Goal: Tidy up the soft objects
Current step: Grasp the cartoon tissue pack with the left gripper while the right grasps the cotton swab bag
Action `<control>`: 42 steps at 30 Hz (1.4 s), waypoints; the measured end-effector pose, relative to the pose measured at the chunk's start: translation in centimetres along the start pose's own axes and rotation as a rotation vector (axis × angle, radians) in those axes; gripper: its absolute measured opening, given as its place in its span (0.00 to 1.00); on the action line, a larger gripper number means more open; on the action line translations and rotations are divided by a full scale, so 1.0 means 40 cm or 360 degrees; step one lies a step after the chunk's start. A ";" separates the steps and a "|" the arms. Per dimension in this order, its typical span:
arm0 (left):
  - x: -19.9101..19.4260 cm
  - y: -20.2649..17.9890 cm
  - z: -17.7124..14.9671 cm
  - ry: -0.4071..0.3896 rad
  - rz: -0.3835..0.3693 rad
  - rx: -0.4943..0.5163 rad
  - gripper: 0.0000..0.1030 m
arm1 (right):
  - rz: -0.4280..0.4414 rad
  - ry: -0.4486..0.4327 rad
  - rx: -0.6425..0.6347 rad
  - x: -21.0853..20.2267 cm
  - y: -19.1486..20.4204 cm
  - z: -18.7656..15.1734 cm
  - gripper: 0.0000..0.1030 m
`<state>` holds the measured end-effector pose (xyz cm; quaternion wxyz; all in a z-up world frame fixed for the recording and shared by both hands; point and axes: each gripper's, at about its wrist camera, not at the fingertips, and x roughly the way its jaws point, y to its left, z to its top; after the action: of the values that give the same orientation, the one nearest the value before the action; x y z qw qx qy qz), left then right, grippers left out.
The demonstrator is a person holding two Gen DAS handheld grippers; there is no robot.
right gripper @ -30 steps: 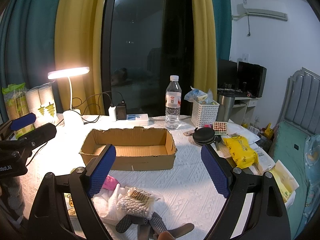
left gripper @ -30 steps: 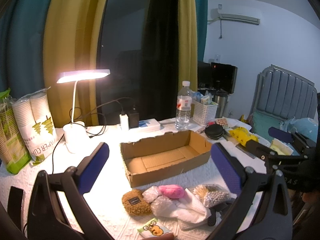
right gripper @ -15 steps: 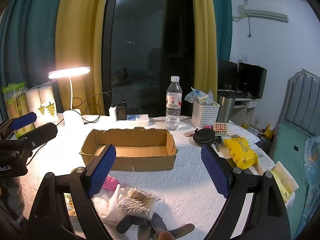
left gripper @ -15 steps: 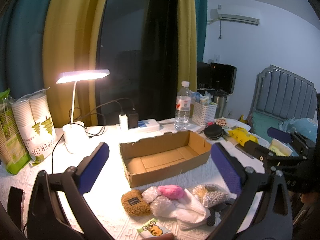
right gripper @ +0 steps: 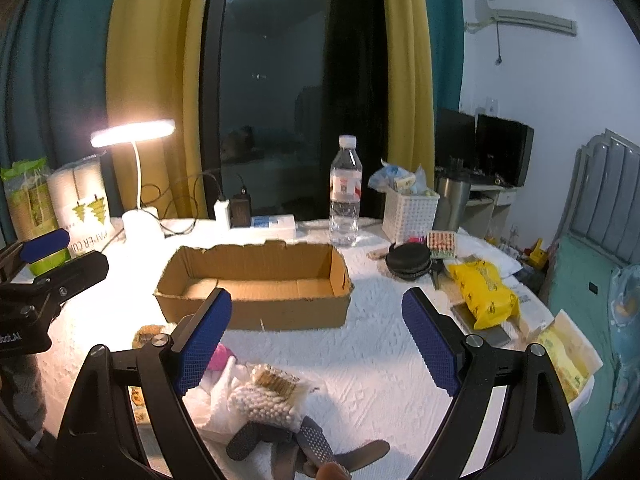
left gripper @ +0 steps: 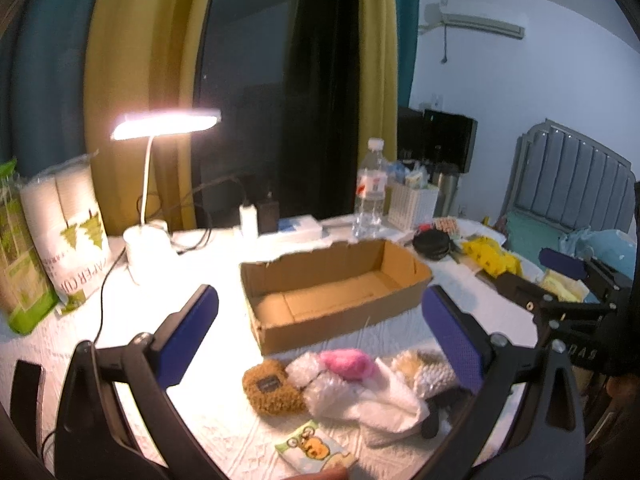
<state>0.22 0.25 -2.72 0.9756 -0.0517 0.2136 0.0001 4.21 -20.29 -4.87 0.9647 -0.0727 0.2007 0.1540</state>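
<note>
Both grippers, left and right, hover with jaws wide apart, holding nothing. A box sits on the tabletop. Soft items lie just before it.

The cardboard box stands open-topped, reachable from above. Bare tablecloth lies right of the soft pile; the water bottle and lamp stand behind.

Cartoon packet cut by edge
</note>
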 end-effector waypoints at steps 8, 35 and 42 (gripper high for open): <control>0.058 0.024 -0.087 0.0193 0.0030 -0.0047 0.99 | 0.0059 0.0152 0.0016 0.053 -0.007 -0.052 0.87; 0.219 0.044 -0.299 0.0800 0.0034 -0.0074 0.86 | 0.0322 0.0566 0.0157 0.243 0.001 -0.180 0.87; 0.213 0.037 -0.295 0.0793 -0.0004 -0.0057 0.66 | 0.0433 0.0615 0.0204 0.254 0.007 -0.187 0.70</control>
<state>3.02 0.35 -17.10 0.8917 -0.0677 0.4475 -0.0099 10.23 -18.82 -15.87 0.8815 -0.0118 0.3988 0.2527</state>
